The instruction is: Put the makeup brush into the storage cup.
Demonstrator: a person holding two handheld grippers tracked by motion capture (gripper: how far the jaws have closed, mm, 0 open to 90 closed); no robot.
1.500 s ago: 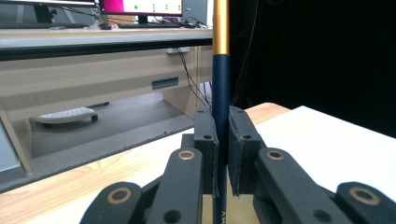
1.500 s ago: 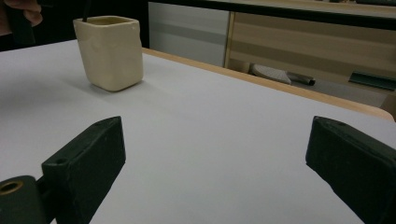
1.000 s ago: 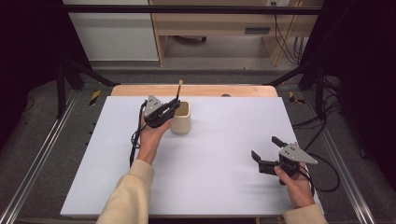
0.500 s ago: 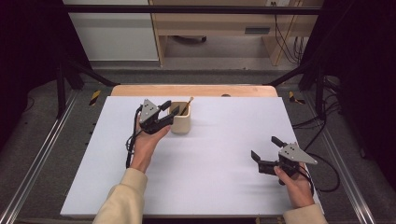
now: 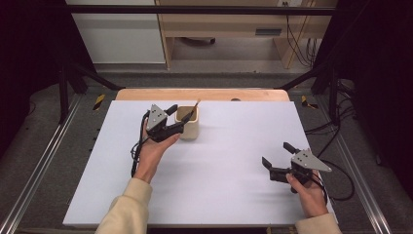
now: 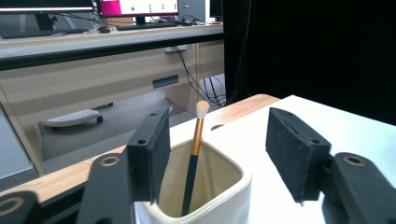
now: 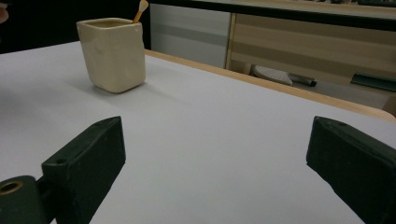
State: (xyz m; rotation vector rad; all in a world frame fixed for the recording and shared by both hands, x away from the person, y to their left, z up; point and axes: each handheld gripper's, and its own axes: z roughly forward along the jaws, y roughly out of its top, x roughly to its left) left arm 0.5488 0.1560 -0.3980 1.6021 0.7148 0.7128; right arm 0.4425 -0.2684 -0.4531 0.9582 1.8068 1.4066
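Cream cup [image 5: 187, 123] holds 1 brush [image 6: 194, 154], leaning, bristles up.

This is a lab or office workroom fitted out for recordings. A white board [image 5: 234, 175] lies on a wooden table [image 5: 202, 94] inside a metal frame with floor rails [image 5: 36, 170] and black curtains [image 6: 308, 51], while behind stand a long desk [image 6: 107, 42] with monitors [image 6: 137, 7], keyboards and hanging cables [image 5: 297, 36].
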